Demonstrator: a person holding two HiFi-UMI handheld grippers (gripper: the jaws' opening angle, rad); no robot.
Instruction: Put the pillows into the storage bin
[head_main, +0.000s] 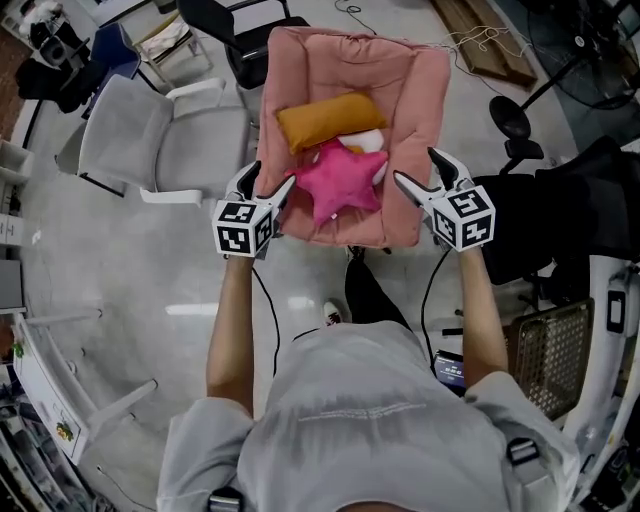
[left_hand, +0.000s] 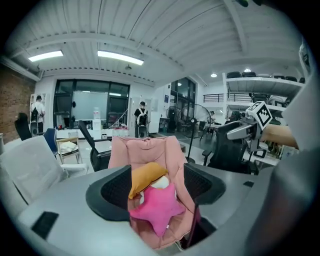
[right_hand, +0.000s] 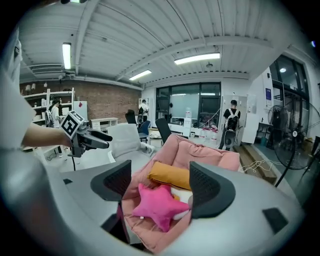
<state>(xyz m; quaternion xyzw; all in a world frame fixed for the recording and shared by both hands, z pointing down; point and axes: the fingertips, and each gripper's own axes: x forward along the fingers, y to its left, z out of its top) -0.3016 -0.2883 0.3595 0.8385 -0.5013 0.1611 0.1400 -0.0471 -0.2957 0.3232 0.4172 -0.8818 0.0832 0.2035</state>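
Pink plush is the closest thing to both claws. A star-shaped pillow lies just ahead of them, between the left gripper and the right gripper, on the near part of a pink padded seat. Each gripper has its jaws wide apart and holds nothing. In both gripper views the star shows through the gap, but no pad touches it. Behind the star, farther from the jaws, a white pillow is mostly covered. Beyond it an orange pillow leans toward the seat back. I cannot say for sure where the storage bin is. A wire basket stands behind the right gripper, beside the person, and may be it.

The danger, I think, is a weak pinch. If a jaw closes only on one soft arm of the star, the plush can slip out during the lift. If it closes too deep, it may catch the seat padding too and drag it. Pulling the star away could also let the white pillow roll off the near edge.
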